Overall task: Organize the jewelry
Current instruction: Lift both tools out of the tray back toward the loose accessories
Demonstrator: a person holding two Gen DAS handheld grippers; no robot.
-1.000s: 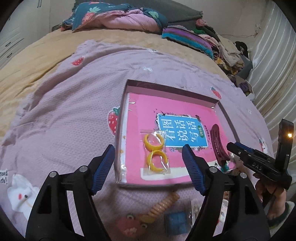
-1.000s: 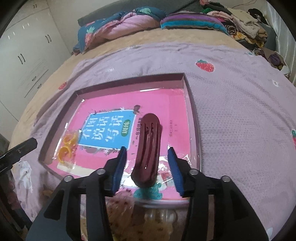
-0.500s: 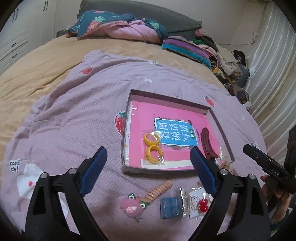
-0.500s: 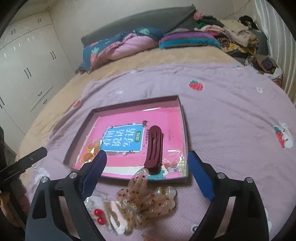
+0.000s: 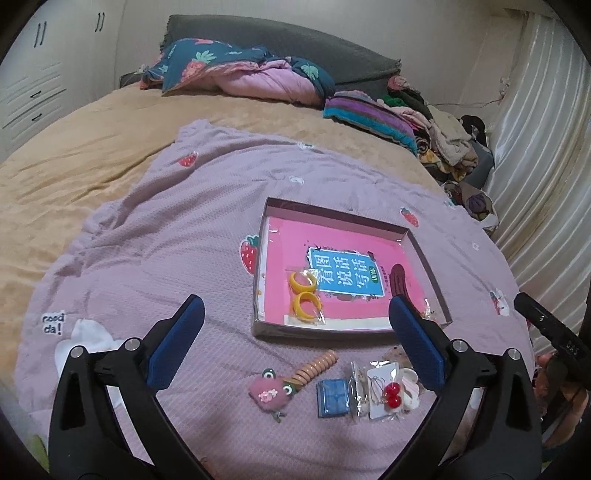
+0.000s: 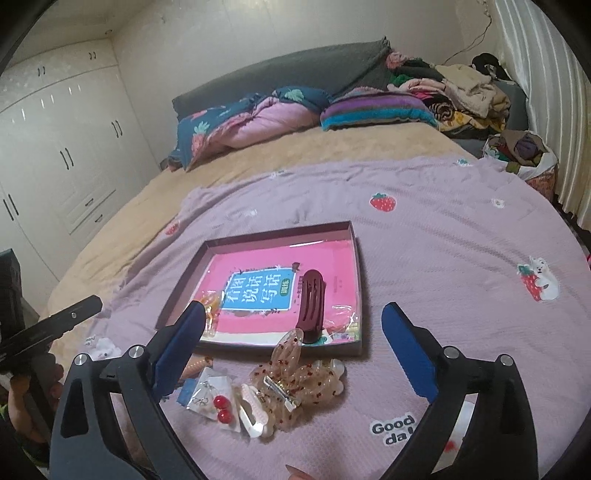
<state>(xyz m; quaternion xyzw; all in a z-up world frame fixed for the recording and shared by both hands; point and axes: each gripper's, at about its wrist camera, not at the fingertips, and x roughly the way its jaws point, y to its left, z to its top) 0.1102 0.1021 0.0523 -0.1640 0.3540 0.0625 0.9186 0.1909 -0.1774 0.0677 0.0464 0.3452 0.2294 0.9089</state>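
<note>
Jewelry tray [image 5: 424, 254] on lilac strawberry blanket [image 5: 166, 229]; tan bedspread [image 5: 74, 158] beneath.

- A bed [image 6: 332, 155] under a tan sheet, with a lilac strawberry-print blanket [image 6: 443, 229] spread over it.
- A dark grey headboard [image 6: 295, 74] stands against a cream wall [image 6: 258, 33].
- White wardrobe doors [image 6: 55, 140] with dark handles.
- A folded floral quilt [image 5: 240, 70] and a heap of clothes [image 5: 443, 136] lie at the head.
- A pale pleated curtain [image 5: 546, 147] hangs alongside the bed.
</note>
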